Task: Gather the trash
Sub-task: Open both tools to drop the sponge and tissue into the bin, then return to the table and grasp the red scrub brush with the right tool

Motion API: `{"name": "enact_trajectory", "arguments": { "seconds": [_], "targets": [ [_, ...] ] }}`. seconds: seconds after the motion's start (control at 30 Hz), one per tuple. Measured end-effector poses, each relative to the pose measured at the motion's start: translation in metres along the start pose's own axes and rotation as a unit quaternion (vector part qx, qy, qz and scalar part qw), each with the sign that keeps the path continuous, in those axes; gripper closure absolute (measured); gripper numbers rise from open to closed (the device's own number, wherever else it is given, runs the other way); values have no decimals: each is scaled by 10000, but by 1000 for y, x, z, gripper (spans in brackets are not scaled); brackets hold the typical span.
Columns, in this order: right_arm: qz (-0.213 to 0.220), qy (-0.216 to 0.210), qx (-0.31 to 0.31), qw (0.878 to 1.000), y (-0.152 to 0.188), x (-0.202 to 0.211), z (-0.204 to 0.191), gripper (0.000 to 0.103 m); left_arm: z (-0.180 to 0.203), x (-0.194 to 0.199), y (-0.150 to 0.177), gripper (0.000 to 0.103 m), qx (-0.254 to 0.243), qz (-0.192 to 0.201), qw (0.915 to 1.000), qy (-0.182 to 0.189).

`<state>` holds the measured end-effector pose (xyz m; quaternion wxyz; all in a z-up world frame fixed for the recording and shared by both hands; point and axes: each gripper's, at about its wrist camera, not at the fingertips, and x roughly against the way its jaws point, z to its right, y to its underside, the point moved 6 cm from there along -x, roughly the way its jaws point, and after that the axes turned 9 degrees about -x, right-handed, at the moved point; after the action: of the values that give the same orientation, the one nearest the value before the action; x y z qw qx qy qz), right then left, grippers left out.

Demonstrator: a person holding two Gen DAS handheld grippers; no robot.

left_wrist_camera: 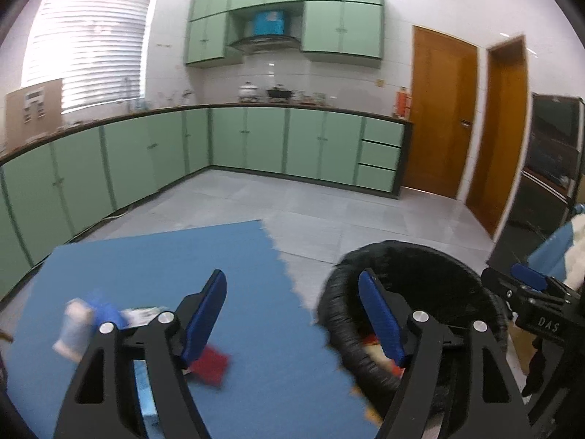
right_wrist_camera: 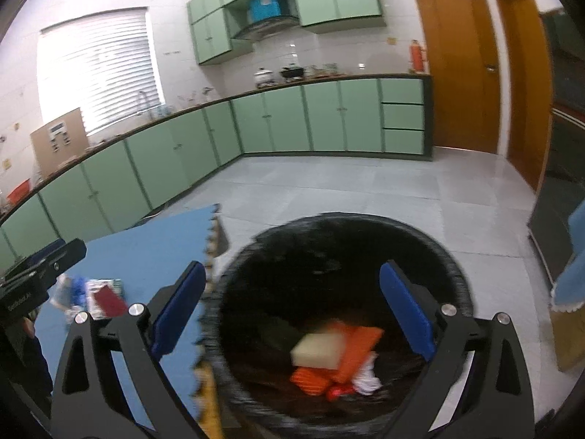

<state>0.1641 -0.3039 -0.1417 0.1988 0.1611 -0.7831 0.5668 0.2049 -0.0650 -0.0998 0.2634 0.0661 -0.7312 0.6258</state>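
- Trash on the blue foam mat [left_wrist_camera: 226, 256] was what remained to collect; the mat lay on the grey tiled floor [left_wrist_camera: 358, 212], its toothed edge just beside the black-lined bin [right_wrist_camera: 461, 285].
- Green kitchen cabinets [left_wrist_camera: 248, 139] ran along the walls well beyond the bin, two wooden doors [left_wrist_camera: 442, 109] stood to their right; the floor between looked bare.
- The bin already held an orange packet [right_wrist_camera: 360, 347], a pale foam block [right_wrist_camera: 318, 351], white crumpled paper [right_wrist_camera: 367, 376] and something red, blurred.
- Left of the bin on the mat sat a small heap: a red flat packet [left_wrist_camera: 212, 366], a pale soft wad [left_wrist_camera: 75, 325], a blue crumpled piece [left_wrist_camera: 106, 311] and a printed wrapper [right_wrist_camera: 100, 287].
- These pieces looked light, soft and crushable, none fragile; a flat packet would likely be best pinched by a raised edge, a wad across its middle.
- The mat looked soft and grippy, so thin pieces might resist sliding and need a shallow scoop.
- The right tool [right_wrist_camera: 292, 325] hung over the bin mouth, jaws spread wide, nothing between them.
- The left tool [left_wrist_camera: 296, 322] hung between bin and heap, jaws spread and empty.
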Motion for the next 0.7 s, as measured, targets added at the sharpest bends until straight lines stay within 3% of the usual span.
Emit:
{"name": "enact_trajectory", "arguments": {
  "seconds": [0.33, 0.5, 0.7],
  "targets": [
    [-267, -617, 419, 9969, 32, -14, -101, 10, -105, 47, 53, 29, 276, -172, 9928, -1153],
    [-359, -824, 663, 9937, 49, -21, -139, 10, -136, 62, 70, 29, 271, -205, 9875, -1540],
    [-481, -1025, 951, 9890, 68, -36, -176, 10, -158, 66, 86, 29, 456, -326, 9831, -1744]
  ]
}}
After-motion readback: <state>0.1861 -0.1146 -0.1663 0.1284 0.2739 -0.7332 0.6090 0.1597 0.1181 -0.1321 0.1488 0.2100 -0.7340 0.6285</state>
